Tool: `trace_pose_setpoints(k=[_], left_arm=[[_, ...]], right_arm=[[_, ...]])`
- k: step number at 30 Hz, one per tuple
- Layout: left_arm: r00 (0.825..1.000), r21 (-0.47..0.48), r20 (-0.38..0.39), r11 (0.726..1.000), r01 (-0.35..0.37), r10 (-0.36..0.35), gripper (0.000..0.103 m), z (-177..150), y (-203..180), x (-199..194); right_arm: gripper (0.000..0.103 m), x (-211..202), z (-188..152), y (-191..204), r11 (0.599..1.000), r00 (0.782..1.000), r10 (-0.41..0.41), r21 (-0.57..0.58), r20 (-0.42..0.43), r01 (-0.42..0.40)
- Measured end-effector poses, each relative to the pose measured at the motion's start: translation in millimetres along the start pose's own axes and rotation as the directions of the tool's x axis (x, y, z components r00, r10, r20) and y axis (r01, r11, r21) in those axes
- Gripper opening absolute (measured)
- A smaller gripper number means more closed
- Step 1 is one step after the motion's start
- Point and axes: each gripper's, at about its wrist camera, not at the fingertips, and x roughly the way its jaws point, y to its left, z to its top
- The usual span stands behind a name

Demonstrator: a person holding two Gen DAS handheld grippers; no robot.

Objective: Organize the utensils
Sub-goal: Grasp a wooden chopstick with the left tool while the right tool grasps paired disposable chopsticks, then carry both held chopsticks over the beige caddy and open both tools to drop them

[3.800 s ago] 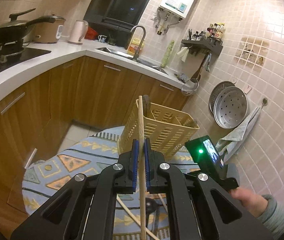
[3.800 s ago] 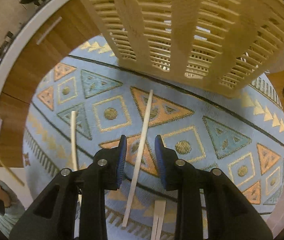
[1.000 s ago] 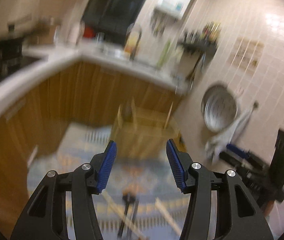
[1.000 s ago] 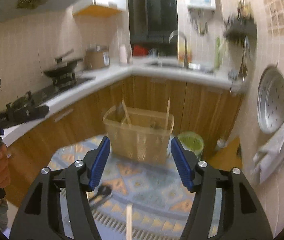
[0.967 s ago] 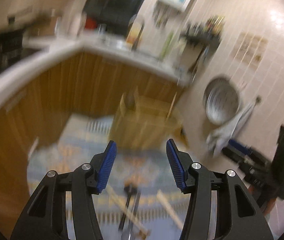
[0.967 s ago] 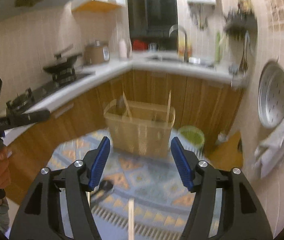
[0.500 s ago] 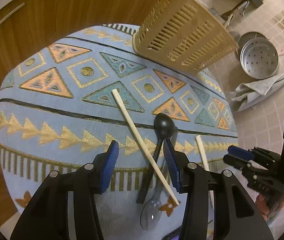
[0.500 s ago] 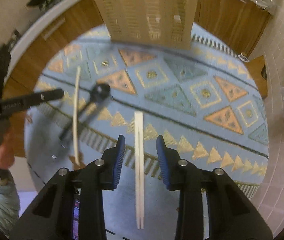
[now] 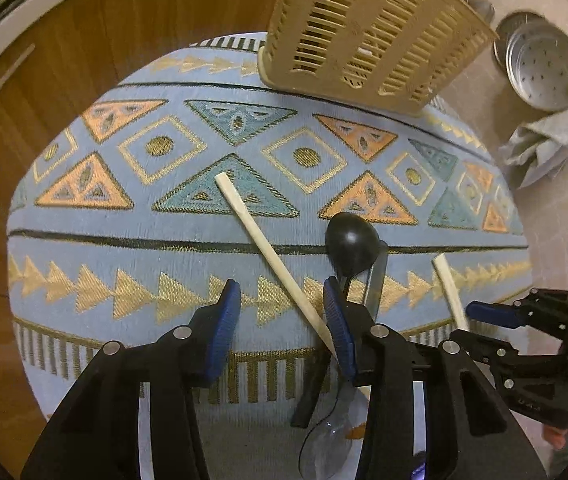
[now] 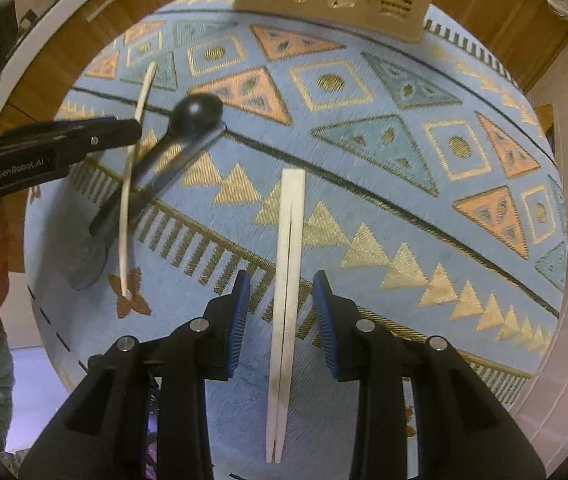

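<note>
Risk: your right tool (image 10: 282, 312), unclenched astride paired chopsticks (image 10: 287, 276), may pinch only one, while your left tool (image 9: 282, 318), unclenched, may snag the black spoon (image 9: 353, 248) beside its chopstick (image 9: 272, 258).

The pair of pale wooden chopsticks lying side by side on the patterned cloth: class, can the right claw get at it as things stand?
Probably yes. The pair of pale wooden chopsticks lies between the open blue pads of the right claw, which have just been closing; nothing covers it, and the black spoon lies well aside.

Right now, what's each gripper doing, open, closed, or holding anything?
Left gripper: open, jaws just closing, single chopstick between them, not gripped.
Right gripper: open, jaws just closed further, straddling chopstick pair, no grip.
</note>
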Motion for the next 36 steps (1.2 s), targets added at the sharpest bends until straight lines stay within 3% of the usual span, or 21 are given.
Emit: trace_pose_setpoints(k=[4, 8, 11, 13, 18, 27, 31, 36], left_arm=[[0.997, 0.073, -0.001, 0.994, -0.078, 0.078, 0.038, 1, -17, 5], [0.986, 0.110, -0.002, 0.980, -0.164, 0.165, 0.019, 3, -23, 8], [0.985, 0.106, -0.008, 0.979, -0.172, 0.174, 0.009, 6, -21, 9], [0.986, 0.110, -0.013, 0.981, -0.161, 0.164, 0.004, 9, -18, 9], [0.996, 0.124, -0.066, 0.991, -0.056, 0.065, 0.004, 17, 1, 6], [0.996, 0.134, -0.070, 0.990, -0.042, 0.051, 0.004, 11, 10, 0], [1.000, 0.118, 0.009, 0.993, -0.008, 0.007, 0.004, 10, 10, -16], [0.985, 0.124, 0.164, 0.992, 0.031, -0.051, 0.004, 11, 3, -59]], right_arm=[[0.030, 1, 1, 8, 1.000, 1.000, -0.025, -0.014, -0.011, 0.025], [0.021, 4, 6, 18, 0.994, 0.996, -0.091, -0.067, -0.020, 0.089], [0.011, 5, 10, 24, 0.994, 0.996, -0.079, -0.076, -0.042, 0.075], [0.011, 6, 13, 26, 0.995, 0.996, -0.072, -0.077, -0.047, 0.068], [0.011, 10, 21, 28, 0.997, 0.998, -0.052, -0.058, -0.046, 0.049], [0.011, 8, 25, 1, 0.997, 0.995, -0.071, -0.045, -0.072, 0.068], [0.011, 3, 18, 7, 0.998, 0.998, -0.049, -0.050, -0.047, 0.046], [0.011, -34, 18, 13, 0.997, 0.994, 0.036, -0.064, 0.102, -0.030]])
